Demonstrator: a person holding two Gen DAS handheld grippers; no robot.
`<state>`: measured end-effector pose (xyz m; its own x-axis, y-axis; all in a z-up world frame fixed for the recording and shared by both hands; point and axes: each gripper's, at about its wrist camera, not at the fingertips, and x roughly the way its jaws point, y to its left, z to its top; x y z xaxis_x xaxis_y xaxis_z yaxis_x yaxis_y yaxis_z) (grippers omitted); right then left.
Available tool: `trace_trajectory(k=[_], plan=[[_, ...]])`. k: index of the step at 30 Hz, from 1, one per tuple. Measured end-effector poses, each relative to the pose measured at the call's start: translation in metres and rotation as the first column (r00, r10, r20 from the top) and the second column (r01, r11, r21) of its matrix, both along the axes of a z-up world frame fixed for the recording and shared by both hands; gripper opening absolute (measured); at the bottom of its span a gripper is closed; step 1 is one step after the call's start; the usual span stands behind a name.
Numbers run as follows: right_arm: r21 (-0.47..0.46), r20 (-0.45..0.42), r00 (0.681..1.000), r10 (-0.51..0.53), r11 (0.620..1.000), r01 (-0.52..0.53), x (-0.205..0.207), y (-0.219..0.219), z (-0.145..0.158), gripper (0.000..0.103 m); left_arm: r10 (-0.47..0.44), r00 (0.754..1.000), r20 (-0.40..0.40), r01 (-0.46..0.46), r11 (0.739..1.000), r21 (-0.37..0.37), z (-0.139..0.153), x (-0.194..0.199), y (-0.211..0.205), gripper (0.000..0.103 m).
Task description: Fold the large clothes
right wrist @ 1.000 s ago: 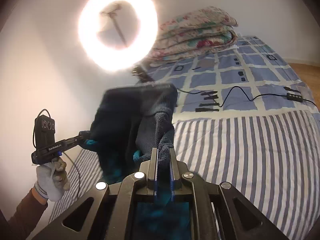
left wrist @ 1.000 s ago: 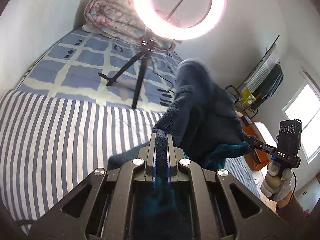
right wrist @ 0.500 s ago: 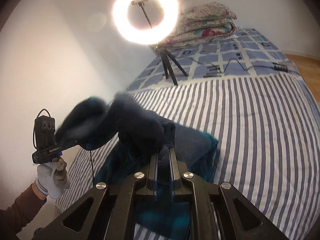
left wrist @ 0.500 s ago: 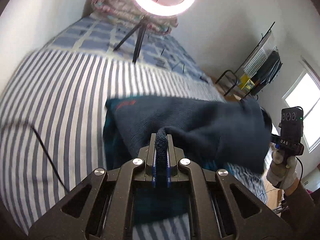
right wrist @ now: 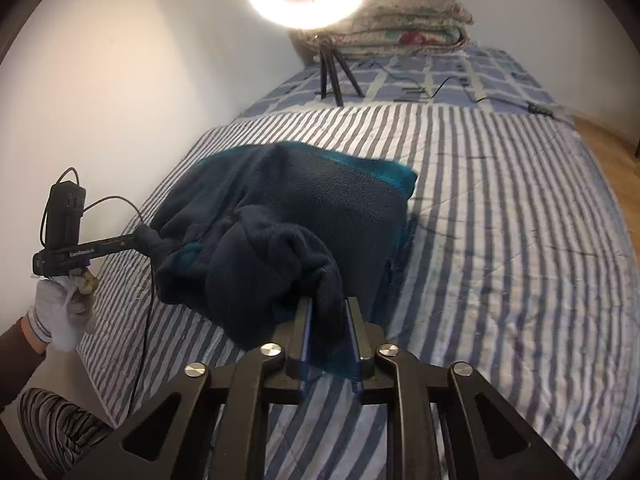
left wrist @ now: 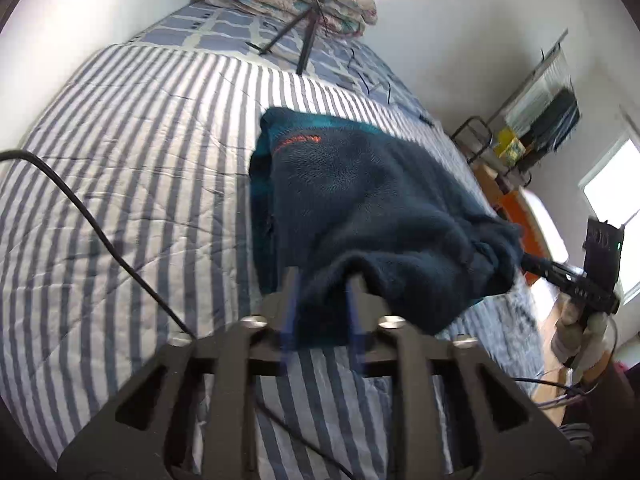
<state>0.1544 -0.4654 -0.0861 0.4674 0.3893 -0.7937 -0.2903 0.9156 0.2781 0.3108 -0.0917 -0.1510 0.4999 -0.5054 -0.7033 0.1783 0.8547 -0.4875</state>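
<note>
A dark navy fleece garment (left wrist: 360, 200) with a teal lining lies folded over on the striped bed sheet (left wrist: 120, 160); it also shows in the right wrist view (right wrist: 304, 208). My left gripper (left wrist: 322, 280) has its jaws parted, with the garment's near edge loose between them. My right gripper (right wrist: 326, 308) is parted too, with a fold of fleece between its fingers. In the left wrist view the right gripper (left wrist: 532, 264) touches the garment's right corner. In the right wrist view the left gripper (right wrist: 144, 240) touches its left corner.
A ring light on a tripod (right wrist: 330, 72) stands at the head of the bed, before a folded floral quilt (right wrist: 400, 24). Cables (left wrist: 100, 232) trail over the sheet. A rack (left wrist: 536, 112) and orange furniture (left wrist: 520, 208) stand to the bed's right. A wall (right wrist: 120, 80) runs along its left.
Both grippers have lowered the lifted garment half onto the bed, folding it over itself. Both jaws, shut on the fleece before, have parted.
</note>
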Motion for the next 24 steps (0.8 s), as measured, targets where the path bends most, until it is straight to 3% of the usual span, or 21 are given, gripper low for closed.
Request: trace_trajectory(k=[1,2,3,4,5,6,8,14,15,16,17,18,19,20,21,24], plan=[[0.029,0.009,1.0,-0.008,1.0,0.008,-0.004,-0.005,0.006,0.031,0.019,1.0,0.006,-0.019,0.999,-0.039,0.004,-0.003,0.008,0.051],[0.066,0.009,1.0,-0.019,0.998,0.019,-0.008,-0.01,0.01,0.036,0.044,0.999,0.006,-0.044,0.996,-0.078,0.007,-0.005,0.017,0.054],[0.099,0.0,1.0,-0.029,0.995,0.029,-0.008,-0.013,0.012,0.048,0.065,0.998,0.0,-0.065,0.992,-0.108,0.008,-0.004,0.022,0.055],[0.122,-0.006,0.999,-0.039,0.992,0.04,-0.007,-0.015,0.014,0.055,0.091,0.996,-0.022,-0.093,0.985,-0.143,0.007,0.0,0.027,0.056],[0.145,-0.014,0.998,-0.068,0.987,0.07,-0.005,-0.02,0.013,0.07,0.12,0.99,-0.069,-0.131,0.975,-0.181,0.002,0.005,0.032,0.057],[0.154,-0.018,0.995,-0.097,0.983,0.098,-0.005,-0.022,0.012,0.075,0.132,0.986,-0.1,-0.151,0.966,-0.21,-0.001,0.011,0.034,0.057],[0.197,-0.062,0.986,-0.157,0.966,0.167,0.004,-0.029,0.003,0.075,0.148,0.973,-0.177,-0.196,0.935,-0.294,-0.014,0.021,0.038,0.057],[0.374,-0.241,0.939,-0.245,0.869,0.323,0.035,-0.045,-0.034,0.075,0.11,0.944,-0.31,-0.23,0.895,-0.382,-0.04,0.047,0.026,0.057],[0.402,-0.273,0.929,-0.248,0.848,0.345,0.039,-0.046,-0.041,0.075,0.109,0.943,-0.314,-0.23,0.896,-0.379,-0.043,0.049,0.024,0.055],[0.429,-0.313,0.914,-0.26,0.82,0.38,0.043,-0.048,-0.05,0.075,0.107,0.944,-0.312,-0.224,0.903,-0.366,-0.044,0.051,0.02,0.044],[0.446,-0.337,0.904,-0.264,0.801,0.4,0.046,-0.048,-0.056,0.075,0.106,0.946,-0.307,-0.214,0.914,-0.344,-0.044,0.053,0.017,0.036],[0.466,-0.357,0.896,-0.262,0.782,0.415,0.048,-0.047,-0.062,0.072,0.107,0.947,-0.301,-0.206,0.924,-0.322,-0.043,0.055,0.013,0.019],[0.487,-0.369,0.896,-0.248,0.769,0.414,0.05,-0.045,-0.067,0.067,0.105,0.951,-0.291,-0.196,0.932,-0.305,-0.041,0.055,0.01,0.016],[0.488,-0.371,0.9,-0.23,0.776,0.399,0.051,-0.04,-0.068,0.05,0.107,0.957,-0.268,-0.186,0.938,-0.291,-0.037,0.054,0.008,0.015],[0.471,-0.365,0.906,-0.216,0.796,0.38,0.051,-0.035,-0.066,0.031,0.105,0.962,-0.251,-0.176,0.943,-0.282,-0.033,0.053,0.006,0.014],[0.376,-0.287,0.942,-0.174,0.884,0.277,0.043,-0.022,-0.043,0.022,0.092,0.976,-0.199,-0.149,0.945,-0.291,-0.016,0.043,0.012,0.013]])
